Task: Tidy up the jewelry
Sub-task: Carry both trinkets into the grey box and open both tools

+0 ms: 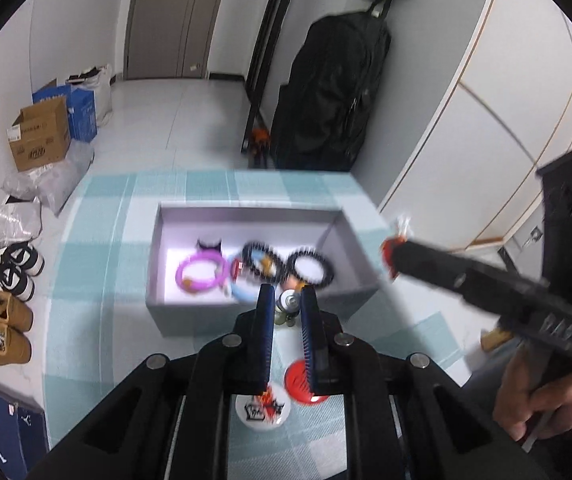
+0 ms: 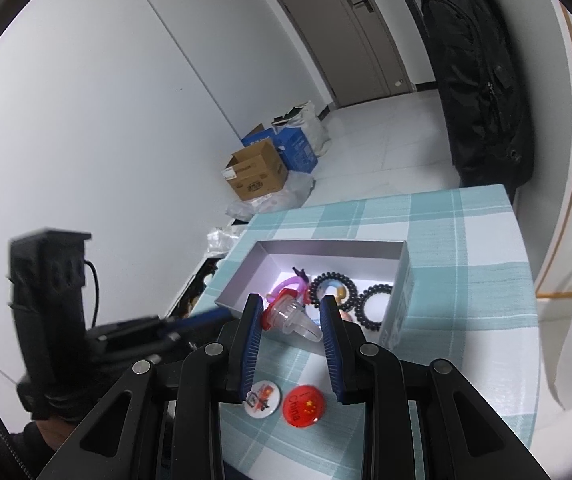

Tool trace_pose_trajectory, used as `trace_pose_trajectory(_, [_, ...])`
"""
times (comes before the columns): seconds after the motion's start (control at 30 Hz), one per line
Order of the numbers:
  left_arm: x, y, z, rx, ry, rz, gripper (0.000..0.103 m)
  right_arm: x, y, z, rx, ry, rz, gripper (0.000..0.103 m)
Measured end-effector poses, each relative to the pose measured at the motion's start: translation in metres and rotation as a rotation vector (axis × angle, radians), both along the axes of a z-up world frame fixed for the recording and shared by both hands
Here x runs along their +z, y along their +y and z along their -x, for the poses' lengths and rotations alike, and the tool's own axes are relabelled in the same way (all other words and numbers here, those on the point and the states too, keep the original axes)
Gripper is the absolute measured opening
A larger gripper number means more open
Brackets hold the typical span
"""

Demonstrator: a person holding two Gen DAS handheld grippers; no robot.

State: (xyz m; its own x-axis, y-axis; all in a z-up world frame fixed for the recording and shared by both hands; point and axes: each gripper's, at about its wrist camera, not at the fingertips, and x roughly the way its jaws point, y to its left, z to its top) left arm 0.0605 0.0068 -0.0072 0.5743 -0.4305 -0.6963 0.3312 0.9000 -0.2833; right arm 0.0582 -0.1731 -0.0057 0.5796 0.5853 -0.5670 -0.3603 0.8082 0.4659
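The jewelry box sits on a teal checked tabletop, hair ties inside. The left claw pinches a small bottle; the right claw grips a clear pacifier. Cardboard boxes stand on the white floor.

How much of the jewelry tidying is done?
Done: a purple plastic ring and two black coil bands lie in the grey cardboard box. In hand: the right gripper holds a red-and-clear plastic piece near the box. Left: a white round badge and a red round badge wait on the checked cloth.
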Motion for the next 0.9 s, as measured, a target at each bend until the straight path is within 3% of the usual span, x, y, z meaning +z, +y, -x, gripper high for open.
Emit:
trace_pose_trajectory(0.43, [-0.001,0.018,-0.025,0.078,0.036,0.092,0.009,-0.001,0.010,-0.019,-0.002,0.013,-0.039,0.028])
trace_pose_trajectory(0.9, [-0.013,0.011,-0.060,0.089,0.119,0.117,0.009,-0.016,0.019,-0.052,0.003,0.069,-0.037,0.028])
